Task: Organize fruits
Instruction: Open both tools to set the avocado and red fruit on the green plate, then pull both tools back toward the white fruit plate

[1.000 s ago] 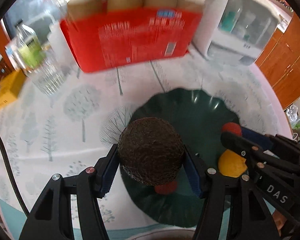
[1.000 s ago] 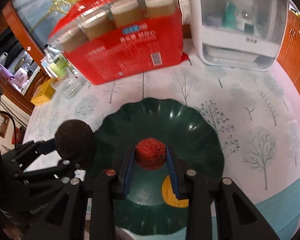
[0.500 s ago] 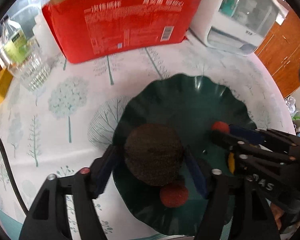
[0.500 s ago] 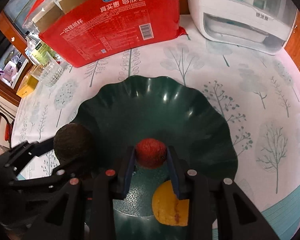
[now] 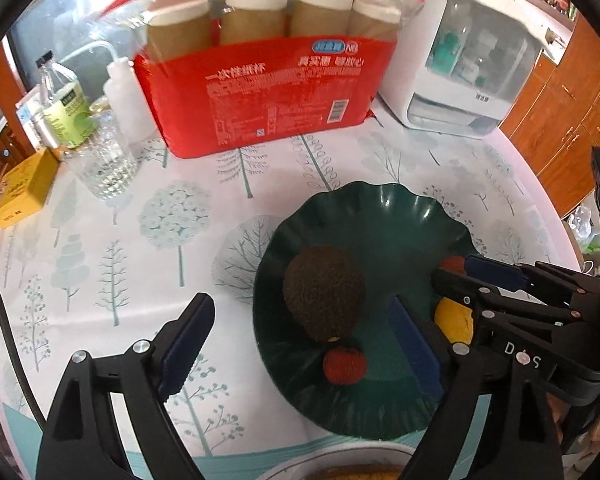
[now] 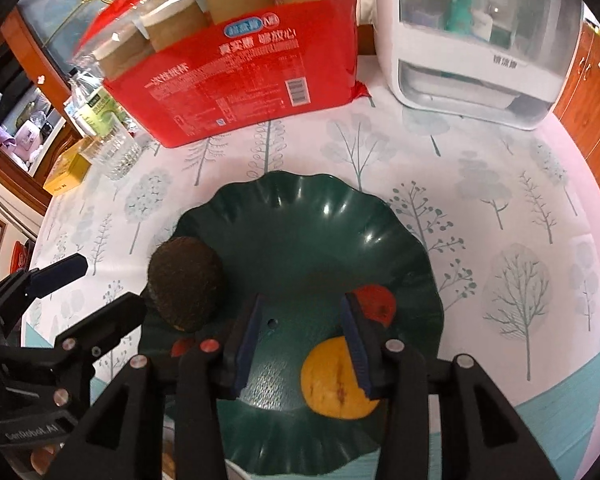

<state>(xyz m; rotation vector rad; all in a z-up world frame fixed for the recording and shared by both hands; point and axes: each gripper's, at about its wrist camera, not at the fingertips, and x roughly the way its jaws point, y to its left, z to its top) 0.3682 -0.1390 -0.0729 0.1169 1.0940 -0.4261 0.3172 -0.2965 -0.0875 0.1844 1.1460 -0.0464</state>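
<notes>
A dark green scalloped dish (image 5: 384,216) (image 6: 300,208) holds the fruit. A dark brown avocado (image 5: 324,292) (image 6: 186,282) lies at its left side, free of my left gripper (image 5: 300,340), which is open wide around it. A small red fruit (image 5: 344,364) lies just in front of the avocado. My right gripper (image 6: 300,344) is open and empty over the dish; another red fruit (image 6: 374,304) lies by its right finger, beside a yellow-orange fruit (image 6: 332,380) (image 5: 454,320).
A red pack of paper cups (image 5: 272,80) stands behind the dish. A white appliance (image 6: 476,40) is at the back right. A glass (image 5: 108,164), bottles (image 5: 64,104) and a yellow box (image 5: 20,192) stand at the left. A plate rim (image 5: 340,468) shows at the near edge.
Both grippers lowered their fruit into the dish and opened. The avocado left my left gripper; the red fruit left my right gripper and now lies by its right finger.
</notes>
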